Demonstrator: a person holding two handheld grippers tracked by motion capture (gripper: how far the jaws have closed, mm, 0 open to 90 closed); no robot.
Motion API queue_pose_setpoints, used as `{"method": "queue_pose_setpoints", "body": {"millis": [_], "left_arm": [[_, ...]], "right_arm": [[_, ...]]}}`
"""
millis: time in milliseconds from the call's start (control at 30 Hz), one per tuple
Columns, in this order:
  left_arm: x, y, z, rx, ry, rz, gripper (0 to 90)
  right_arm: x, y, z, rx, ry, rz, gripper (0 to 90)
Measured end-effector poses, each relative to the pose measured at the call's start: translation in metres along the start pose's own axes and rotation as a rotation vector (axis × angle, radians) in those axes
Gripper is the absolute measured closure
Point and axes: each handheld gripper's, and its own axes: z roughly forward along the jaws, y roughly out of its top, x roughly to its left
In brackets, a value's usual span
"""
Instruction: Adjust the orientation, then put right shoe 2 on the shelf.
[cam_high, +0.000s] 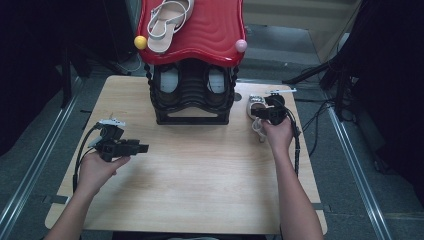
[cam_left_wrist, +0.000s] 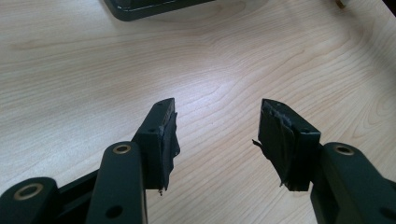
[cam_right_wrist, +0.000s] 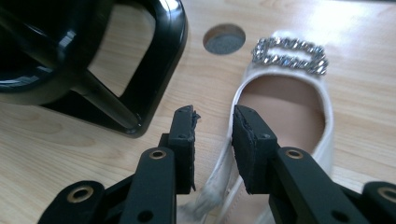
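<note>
High view: a pale wood-grain surface (cam_high: 200, 165) stands on a grey floor in a dark room, bearing a glossy black rack with a wavy red top (cam_high: 192, 60). The right tool (cam_right_wrist: 212, 116), jaws parted slightly and gripping nothing, hovers at the rim of a cream leather sandal with a sparkling buckle (cam_right_wrist: 289, 93), which lies just ahead of it beside the rack. The left tool (cam_left_wrist: 217, 121) hangs wide open over bare wood.

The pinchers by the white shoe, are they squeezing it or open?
Open. The right gripper has a small gap between its pads, which sit over the white shoe's side edge without pressing on it.
</note>
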Motion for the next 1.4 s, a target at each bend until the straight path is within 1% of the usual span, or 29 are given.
{"method": "queue_pose_setpoints", "body": {"millis": [100, 167, 267, 367, 433, 467, 567, 633, 733, 833, 1200, 1333, 1400], "left_arm": [[0.001, -0.002, -0.001, 0.001, 0.001, -0.007, 47.3], [0.001, -0.003, -0.001, 0.001, 0.006, -0.005, 47.3], [0.000, -0.004, -0.001, 0.001, 0.005, -0.008, 47.3], [0.001, -0.004, 0.000, 0.005, 0.007, -0.006, 47.3], [0.000, -0.004, 0.000, 0.008, 0.006, -0.008, 47.3], [0.000, -0.004, 0.001, 0.006, 0.006, -0.006, 47.3], [0.000, -0.005, 0.001, 0.007, 0.005, -0.004, 47.3], [0.000, -0.005, 0.001, 0.005, 0.006, -0.004, 47.4], [0.000, -0.005, 0.000, 0.006, 0.004, -0.004, 47.5], [0.000, -0.006, 0.001, 0.005, 0.008, -0.002, 47.5], [0.000, -0.006, 0.001, 0.005, 0.004, -0.007, 47.4], [0.000, -0.006, 0.001, 0.006, 0.004, -0.007, 47.4], [0.001, -0.006, 0.001, 0.007, 0.003, -0.007, 47.3]], "right_arm": [[-0.002, -0.002, 0.010, 0.026, -0.013, 0.002, 70.7], [-0.004, -0.004, 0.014, 0.044, -0.018, 0.017, 71.2], [-0.004, -0.005, 0.020, 0.053, -0.025, 0.016, 71.8], [-0.003, -0.004, 0.022, 0.059, -0.040, 0.009, 72.8], [-0.002, -0.003, 0.025, 0.076, -0.058, 0.005, 74.0], [-0.001, -0.003, 0.025, 0.089, -0.059, 0.021, 74.8], [-0.001, -0.002, 0.027, 0.109, -0.077, 0.019, 77.8], [-0.001, -0.002, 0.027, 0.116, -0.085, 0.031, 80.8], [-0.003, -0.002, 0.027, 0.118, -0.084, 0.045, 84.7], [-0.004, -0.002, 0.027, 0.116, -0.083, 0.060, 86.3], [-0.008, -0.002, 0.024, 0.107, -0.072, 0.074, 87.7], [-0.010, -0.001, 0.022, 0.100, -0.064, 0.086, 87.7], [-0.012, -0.001, 0.021, 0.089, -0.066, 0.080, 87.8]]}}
